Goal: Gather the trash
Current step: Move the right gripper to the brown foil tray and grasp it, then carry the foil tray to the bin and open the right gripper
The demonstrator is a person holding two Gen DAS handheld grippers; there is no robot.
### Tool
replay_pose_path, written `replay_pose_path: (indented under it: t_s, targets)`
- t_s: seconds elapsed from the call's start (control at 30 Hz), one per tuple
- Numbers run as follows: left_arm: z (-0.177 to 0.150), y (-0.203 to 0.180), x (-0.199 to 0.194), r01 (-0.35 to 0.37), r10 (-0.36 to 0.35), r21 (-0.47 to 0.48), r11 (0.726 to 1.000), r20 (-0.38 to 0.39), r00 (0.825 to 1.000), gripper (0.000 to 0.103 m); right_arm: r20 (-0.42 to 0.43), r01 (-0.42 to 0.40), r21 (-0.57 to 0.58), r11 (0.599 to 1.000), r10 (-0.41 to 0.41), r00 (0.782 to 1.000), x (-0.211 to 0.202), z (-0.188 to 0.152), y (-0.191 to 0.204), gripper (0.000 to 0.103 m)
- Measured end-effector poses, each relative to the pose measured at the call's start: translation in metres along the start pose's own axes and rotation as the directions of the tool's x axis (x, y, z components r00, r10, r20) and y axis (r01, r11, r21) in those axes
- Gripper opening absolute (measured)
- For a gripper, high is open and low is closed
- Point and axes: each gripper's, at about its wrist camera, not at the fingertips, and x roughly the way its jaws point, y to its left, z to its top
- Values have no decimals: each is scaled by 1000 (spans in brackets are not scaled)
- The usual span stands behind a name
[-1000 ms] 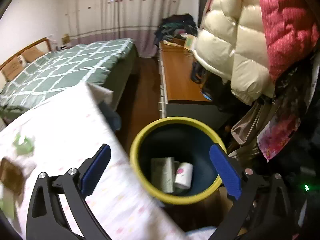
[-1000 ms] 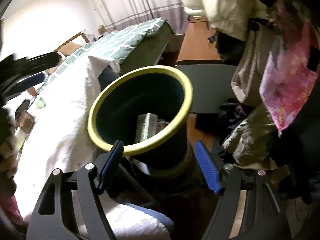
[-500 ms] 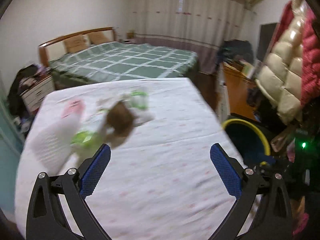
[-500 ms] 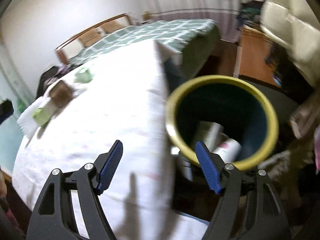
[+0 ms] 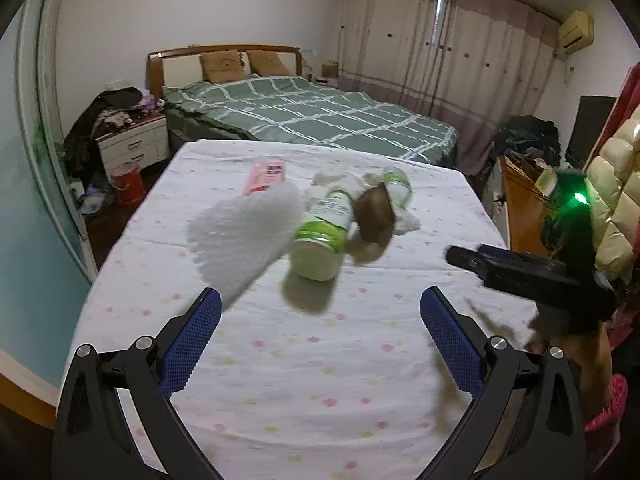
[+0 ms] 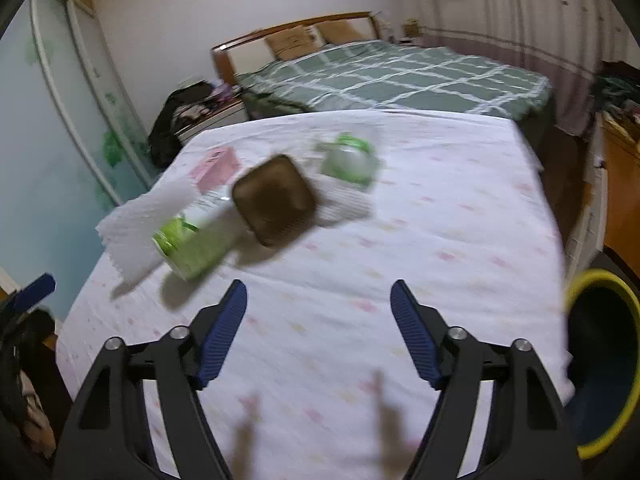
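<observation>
bedroom, green bed point(image 5: 320, 120) behind; table point(image 5: 320, 360) with white dotted cloth in front. yellow-rimmed bin point(image 6: 600, 360) just off table's right edge, contents hidden here. trash clustered mid-table: white foam sheet point(image 5: 240, 232), green bottle point(image 5: 324, 232) on its side, brown tray point(image 6: 274, 200), clear green cup point(image 6: 350, 158), pink box point(image 5: 266, 176), all touching or near. left gripper point(image 5: 320, 344) released, empty. right gripper point(image 6: 318, 336) released, empty. judgement: five pieces left on table, none grasped; much of task remains.
</observation>
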Motion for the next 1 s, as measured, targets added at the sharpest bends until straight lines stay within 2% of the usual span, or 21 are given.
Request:
replay_pose_path:
  t_s: [0.23, 0.33, 0.47, 0.67, 0.7, 0.77, 1.0]
  targets:
    - [-2, 16, 0, -24, 24, -16, 1000, -1, 1000, 98, -66, -9, -85, 996, 4, 998, 53, 25, 34, 40]
    - [-6, 22, 2, -26, 25, -29, 999, -16, 1000, 98, -76, 19, -132, 991, -29, 997, 68, 27, 45, 37]
    - [-9, 26, 4, -19, 18, -40, 999, -27, 999, 98, -91, 37, -141, 989, -50, 995, 84, 34, 49, 29]
    - [-12, 22, 10, -2, 0, -37, 999, -42, 999, 98, -104, 32, -168, 985, -51, 993, 101, 39, 59, 26]
    - [-12, 21, 11, 0, -2, -37, 999, -44, 999, 98, -109, 30, -170, 985, -49, 993, 103, 39, 59, 23]
    - [-13, 20, 12, 2, -4, -36, 999, -48, 999, 98, -117, 28, -167, 985, -48, 992, 107, 38, 60, 8]
    - [-15, 21, 16, 6, -9, -44, 999, -60, 998, 98, -92, 17, -160, 987, -32, 995, 91, 36, 59, 5]
